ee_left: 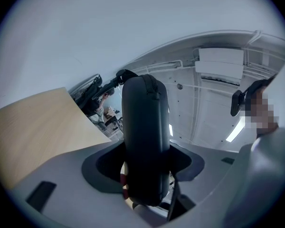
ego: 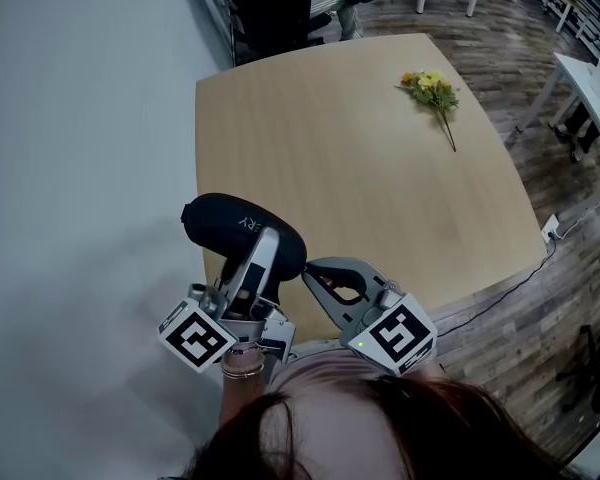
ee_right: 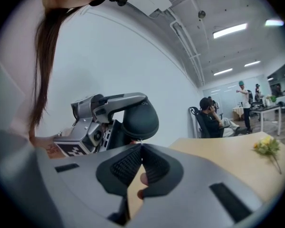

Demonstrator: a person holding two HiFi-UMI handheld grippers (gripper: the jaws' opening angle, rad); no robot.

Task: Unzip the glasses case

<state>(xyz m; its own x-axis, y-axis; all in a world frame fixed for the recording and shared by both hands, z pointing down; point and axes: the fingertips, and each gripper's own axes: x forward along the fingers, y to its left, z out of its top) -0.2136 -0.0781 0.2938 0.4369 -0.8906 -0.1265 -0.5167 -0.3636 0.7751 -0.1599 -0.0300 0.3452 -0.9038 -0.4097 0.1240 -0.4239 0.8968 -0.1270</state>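
We had the left claw clamped across the black glasses case, jaws spread wide on its 2 sides, holding it up off the surface by the near-left corner. The right claw had its jaws closed tip to tip right against the case's rounded end; we couldn't tell whether a zipper pull was pinched there. 1 bunch of yellow flowers lay well apart from both claws, at the far side of the surface.
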